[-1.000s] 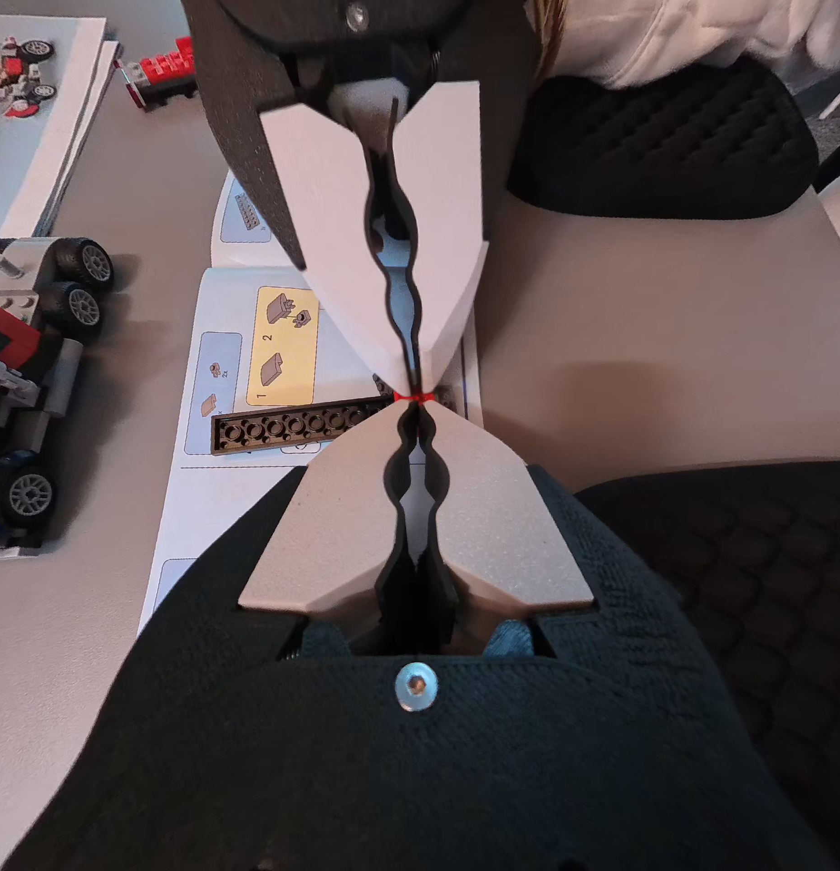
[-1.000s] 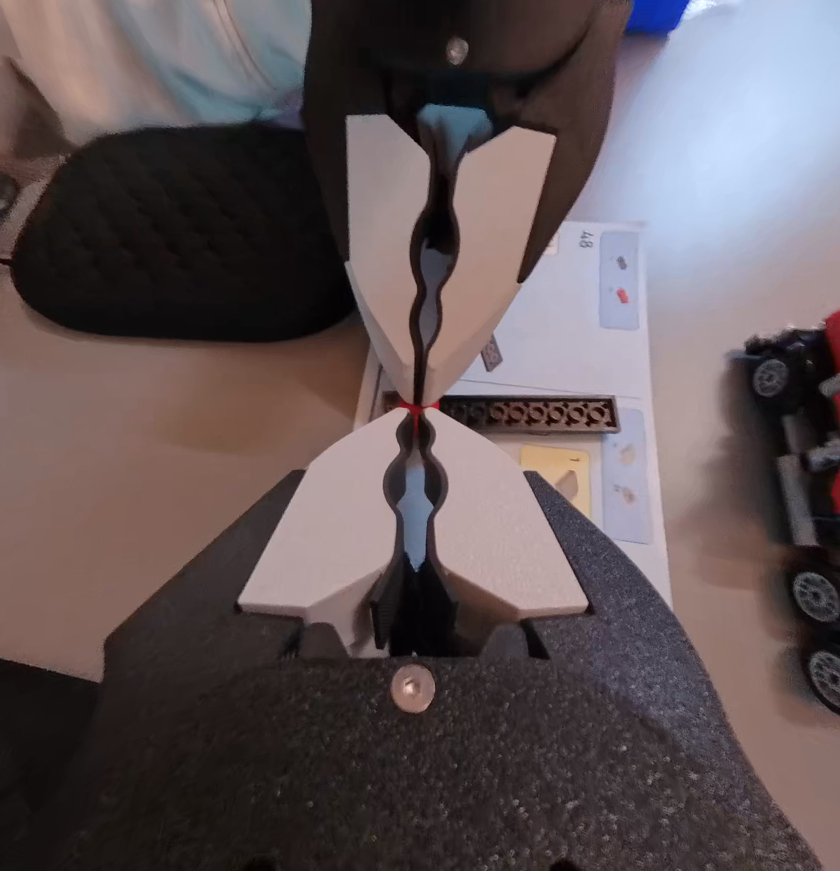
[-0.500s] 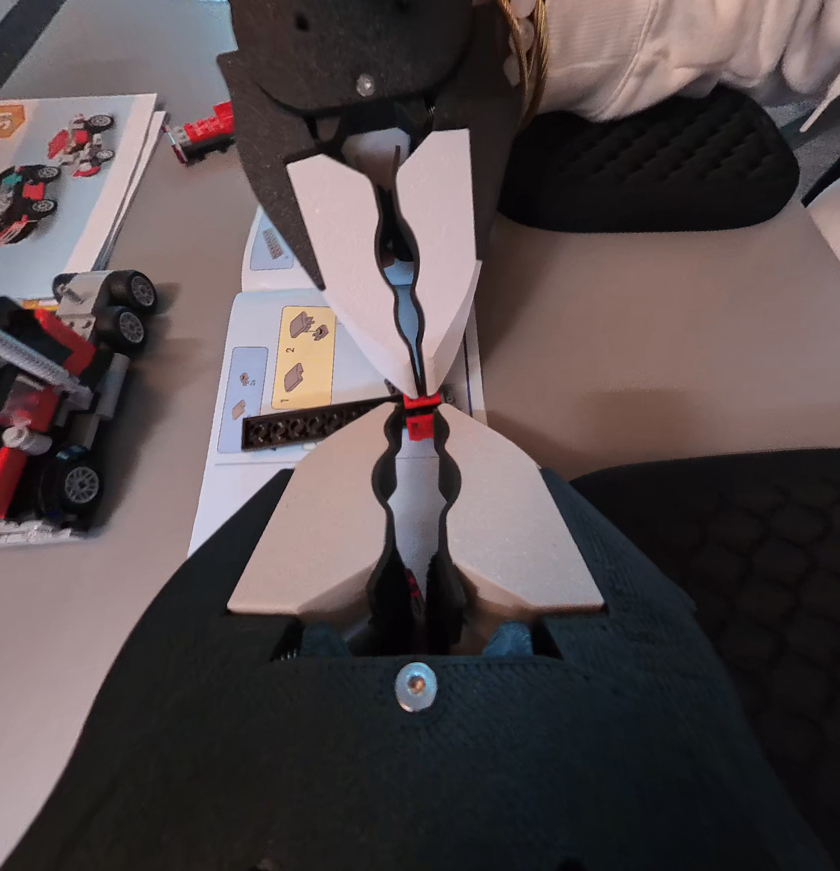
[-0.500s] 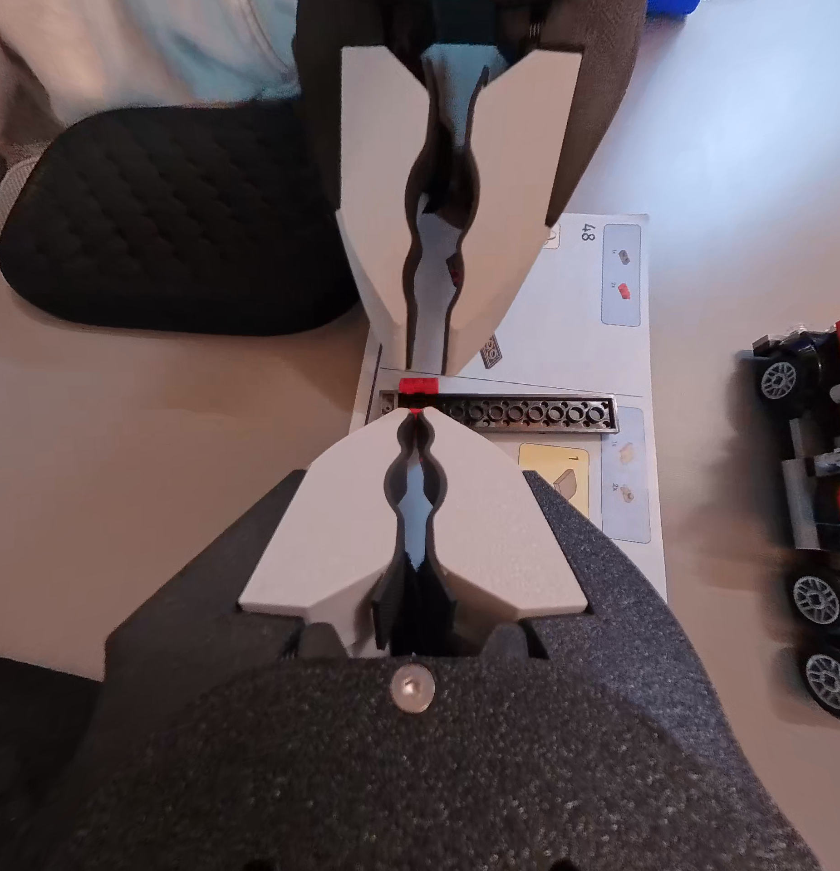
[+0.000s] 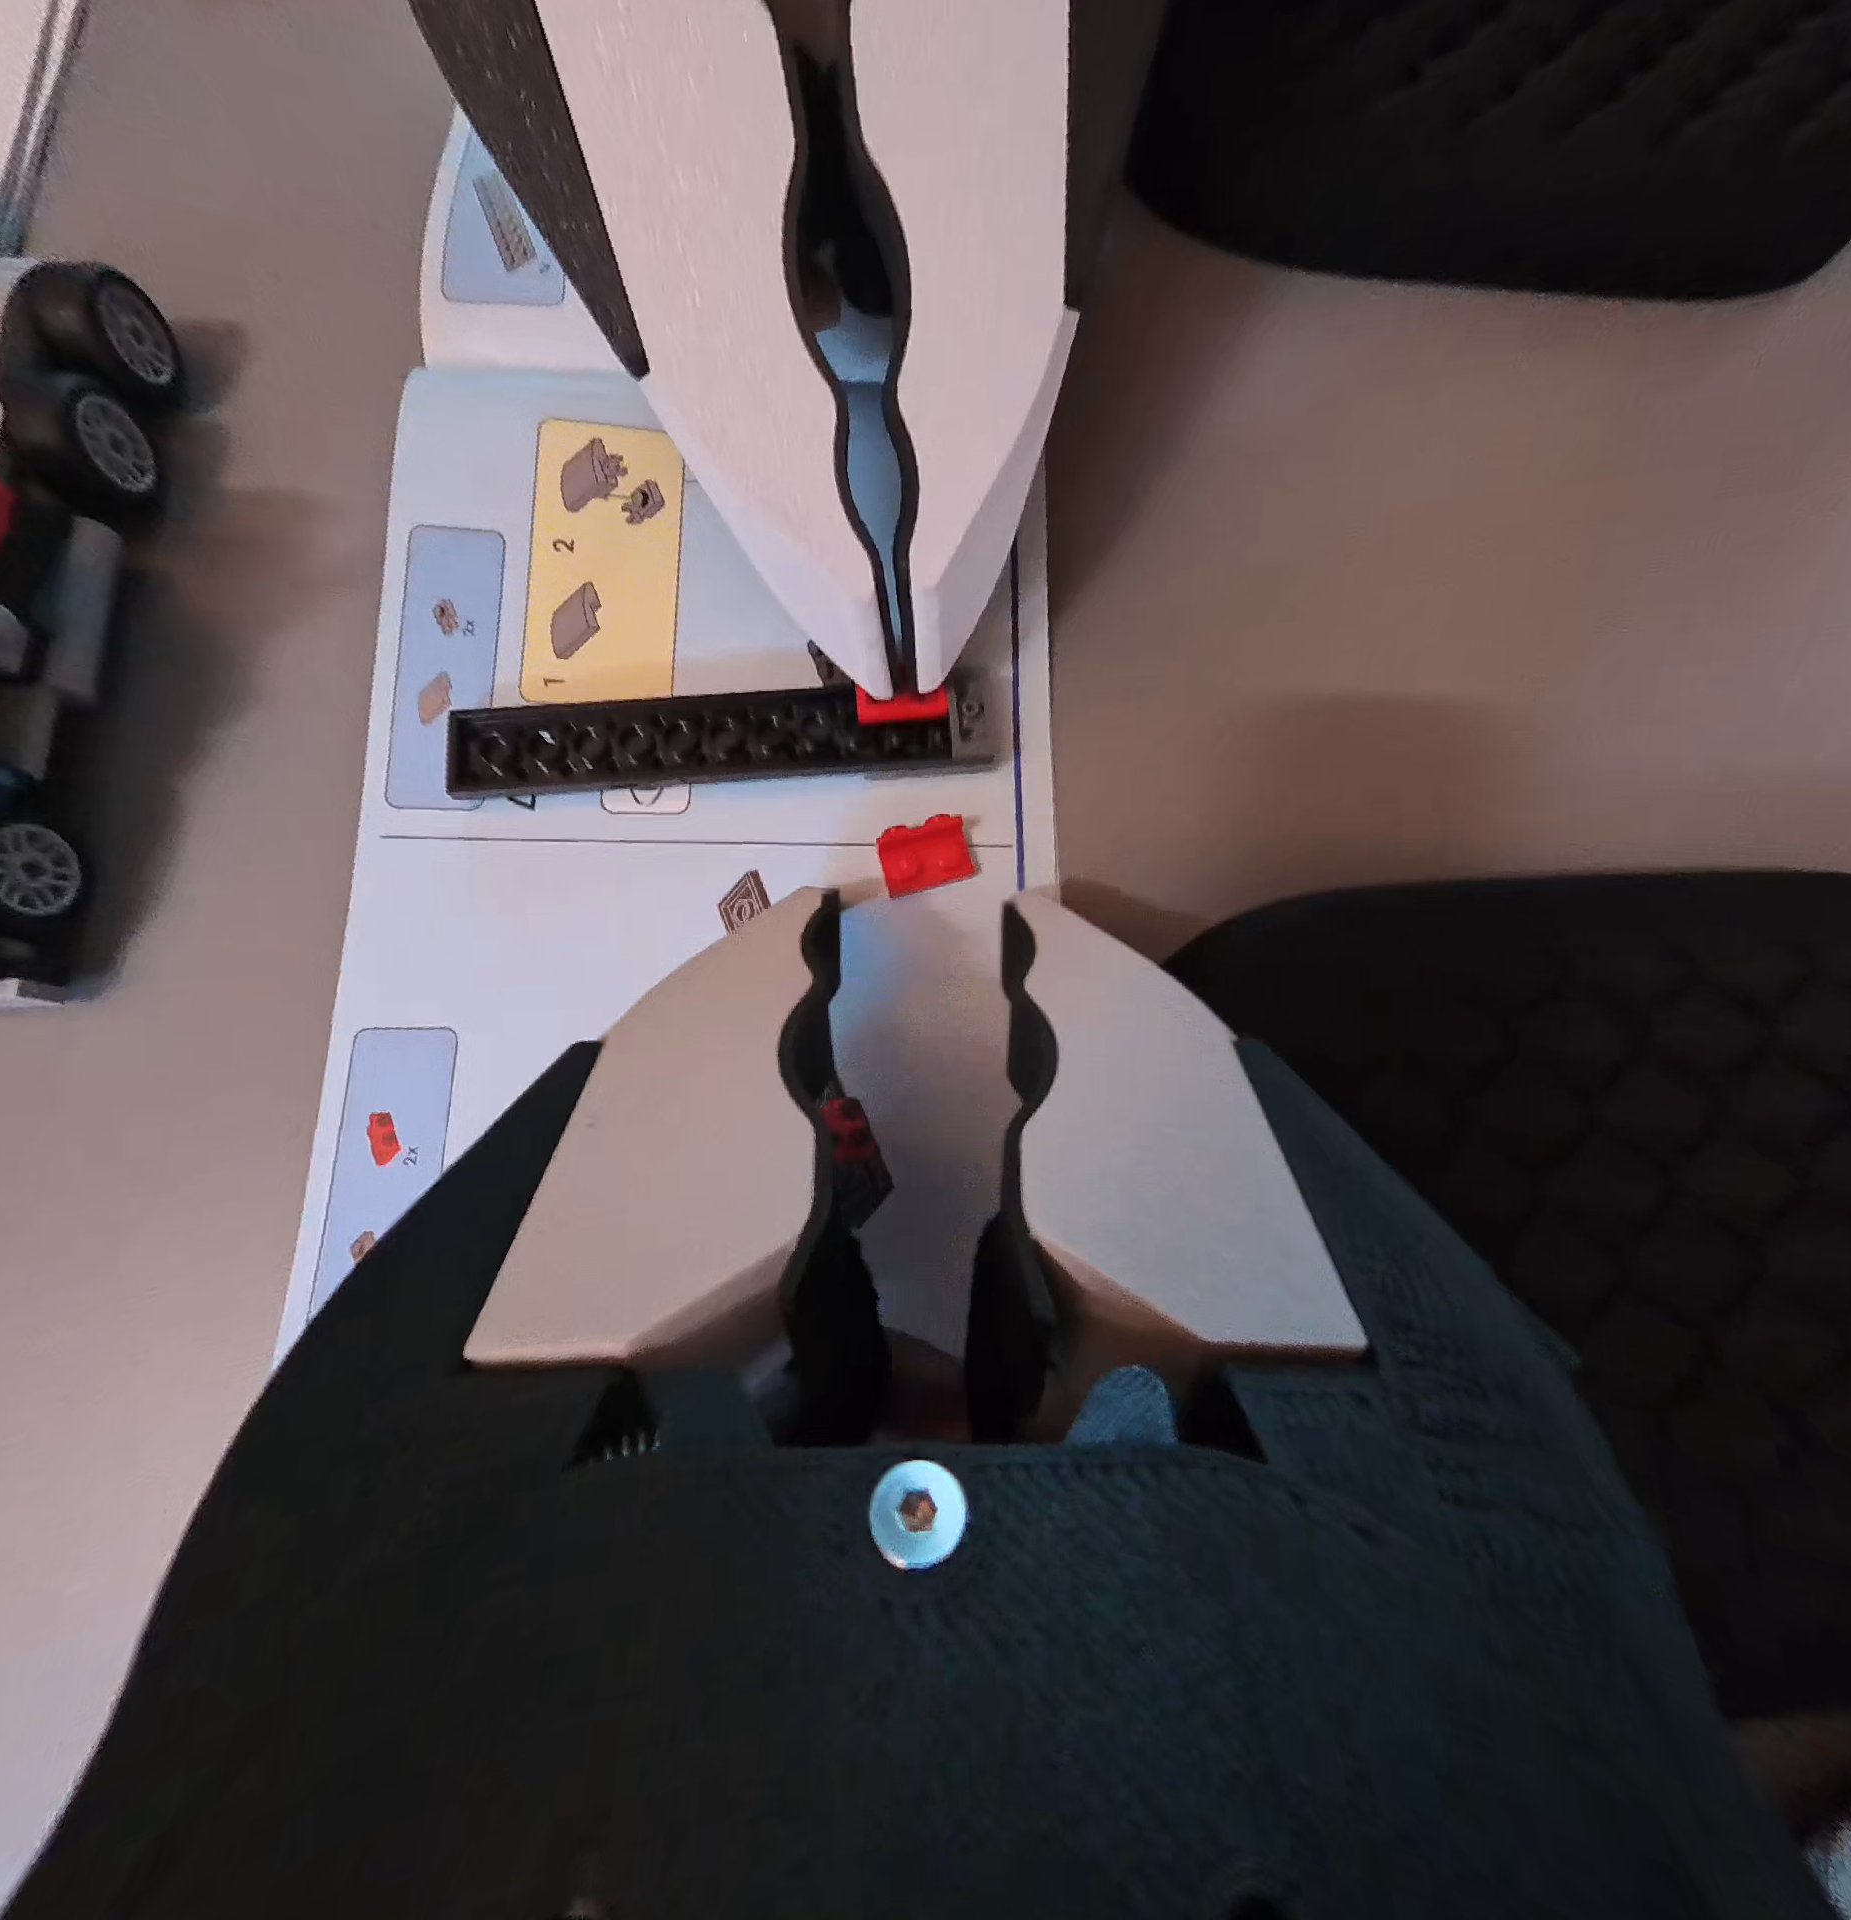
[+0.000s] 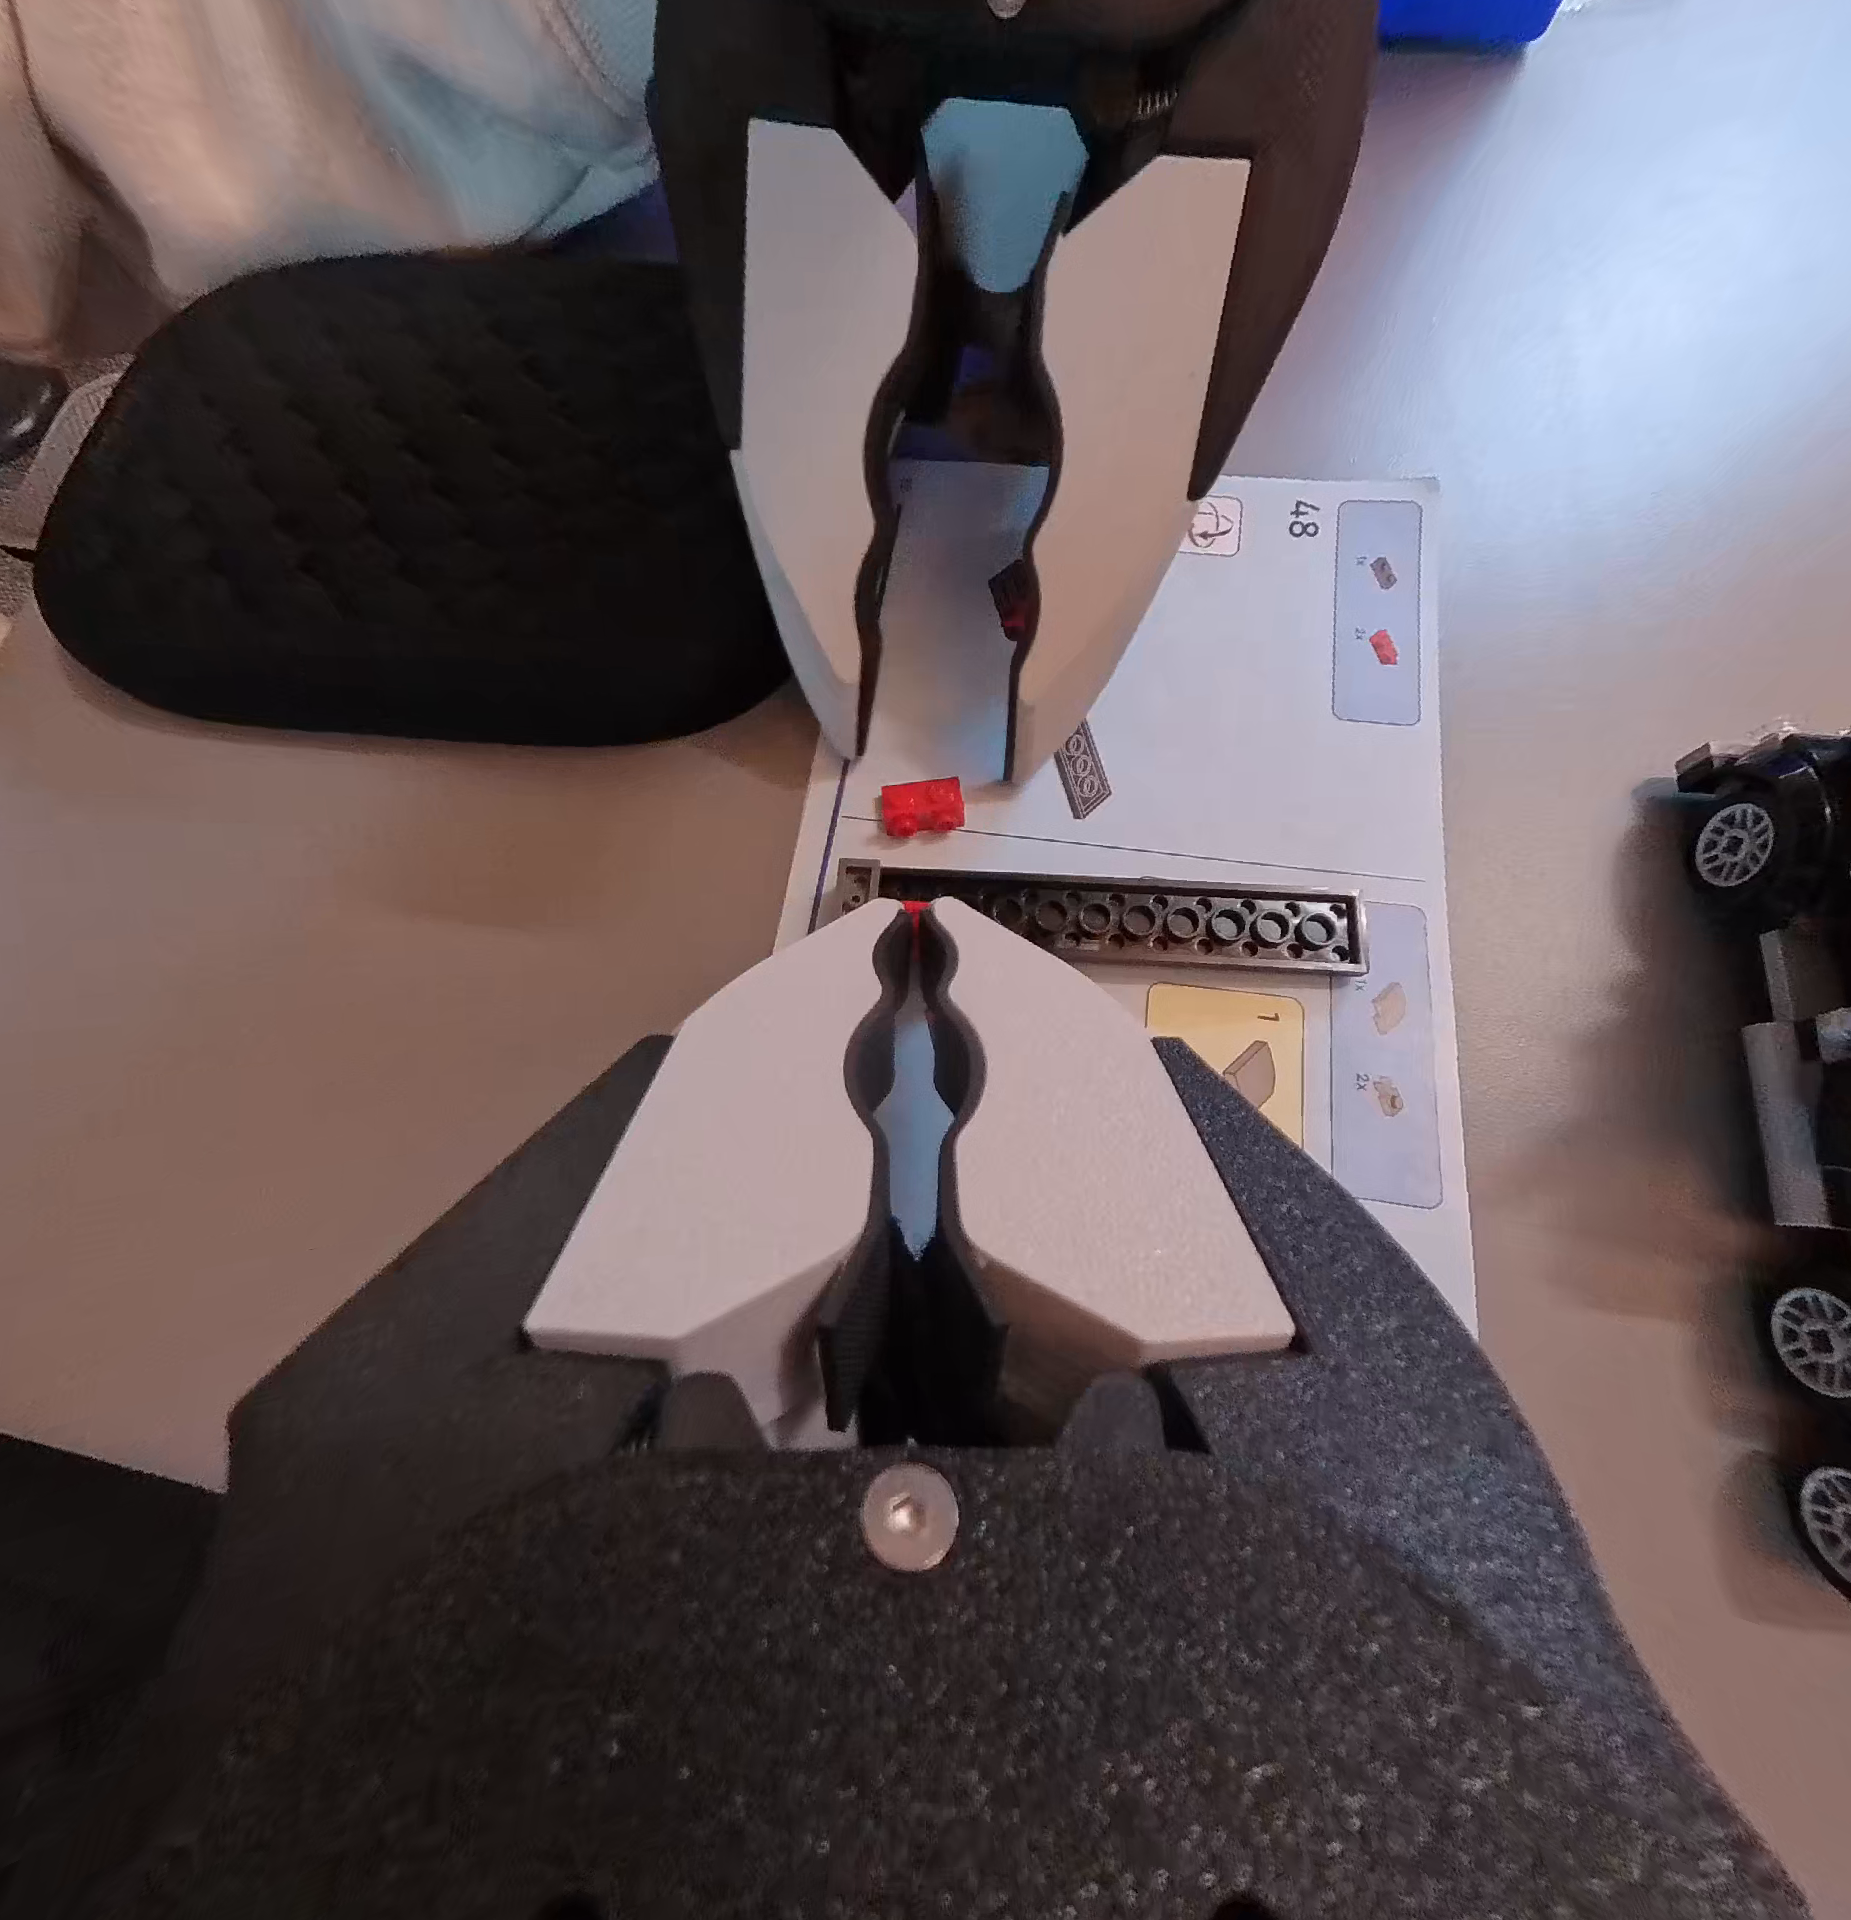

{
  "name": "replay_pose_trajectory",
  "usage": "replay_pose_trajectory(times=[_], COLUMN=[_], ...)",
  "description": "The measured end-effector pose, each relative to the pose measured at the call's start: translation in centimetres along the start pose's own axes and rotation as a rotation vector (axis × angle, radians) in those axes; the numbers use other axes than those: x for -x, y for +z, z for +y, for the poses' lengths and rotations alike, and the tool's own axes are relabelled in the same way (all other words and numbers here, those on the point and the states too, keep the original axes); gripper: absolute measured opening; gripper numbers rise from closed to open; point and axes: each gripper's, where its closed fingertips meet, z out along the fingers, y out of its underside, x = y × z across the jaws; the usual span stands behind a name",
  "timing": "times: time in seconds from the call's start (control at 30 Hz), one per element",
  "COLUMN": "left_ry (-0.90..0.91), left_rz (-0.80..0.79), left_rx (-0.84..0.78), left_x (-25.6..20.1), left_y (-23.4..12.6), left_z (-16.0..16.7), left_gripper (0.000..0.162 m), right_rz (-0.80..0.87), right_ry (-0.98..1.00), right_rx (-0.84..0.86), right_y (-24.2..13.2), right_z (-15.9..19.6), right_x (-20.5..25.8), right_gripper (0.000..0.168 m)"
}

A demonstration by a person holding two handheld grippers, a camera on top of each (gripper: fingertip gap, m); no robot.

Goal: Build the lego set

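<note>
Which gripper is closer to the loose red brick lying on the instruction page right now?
Left. The left gripper is open, its tips just short of the loose red brick. The right gripper is shut on another red brick at the long black plate, beyond the loose one.

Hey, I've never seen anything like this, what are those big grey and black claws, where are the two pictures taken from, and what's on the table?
They are two hand-held grippers, each carrying a camera that looks along its own fingers, so each picture shows its own gripper at the bottom and the other one opposite. The left gripper stands open and holds nothing. The right gripper is shut on a small red brick, at one end of a long black plate. That plate lies on an open instruction booklet on the table. A second, loose red brick lies on the booklet nearby, and a partly built toy vehicle stands to the side.
</note>
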Motion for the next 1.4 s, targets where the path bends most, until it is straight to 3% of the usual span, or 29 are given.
replay_pose_trajectory(times=[0.1,0.23,0.37,0.53,0.67,0.77,0.9,0.97,1.03,1.13,1.4], left_ry=[0.003,0.027,0.026,0.002,-0.061,-0.088,-0.093,-0.109,-0.126,-0.233,-0.358], left_rz=[-0.007,-0.022,-0.037,-0.037,-0.049,-0.143,-0.326,-0.367,-0.380,-0.374,-0.196], left_rx=[-0.007,0.004,0.012,-0.014,-0.142,-0.401,-1.028,-1.181,-1.221,-1.223,-1.247], left_x=[0.0,0.1,0.3,0.5,1.3,3.2,4.7,4.5,4.1,4.5,3.9], left_y=[0.3,0.7,0.6,-0.1,-1.3,-3.9,-11.2,-12.6,-12.2,-11.1,-10.2], left_z=[-0.2,-0.6,-0.5,-0.2,-1.1,-3.8,-9.3,-10.7,-12.1,-13.3,-13.8], left_gripper=[0.033,0.022,0.025,0.025,0.026,0.036,0.036,0.035,0.035,0.035,0.024], right_rz=[-0.003,0.001,0.025,0.033,0.034,0.047,-0.122,-0.214,-0.254,-0.244,-0.173], right_ry=[-0.002,0.000,-0.028,-0.032,-0.046,0.054,0.428,0.533,0.584,0.569,0.467], right_rx=[-0.006,-0.024,0.067,0.164,0.164,-0.072,-0.791,-1.070,-1.240,-1.302,-1.219], right_y=[0.0,0.2,1.3,2.0,2.2,0.8,-6.4,-9.6,-11.1,-11.4,-10.1], right_z=[-0.2,-1.2,-1.1,-0.6,-0.5,-3.1,-9.7,-10.8,-10.9,-11.0,-11.8], right_x=[0.1,0.2,0.0,-0.5,-0.6,-1.2,-2.7,-3.3,-3.7,-3.6,-2.8], right_gripper=[0.004,0.014,0.026,0.022,0.017,0.017,0.016,0.016,0.016,0.016,0.016])
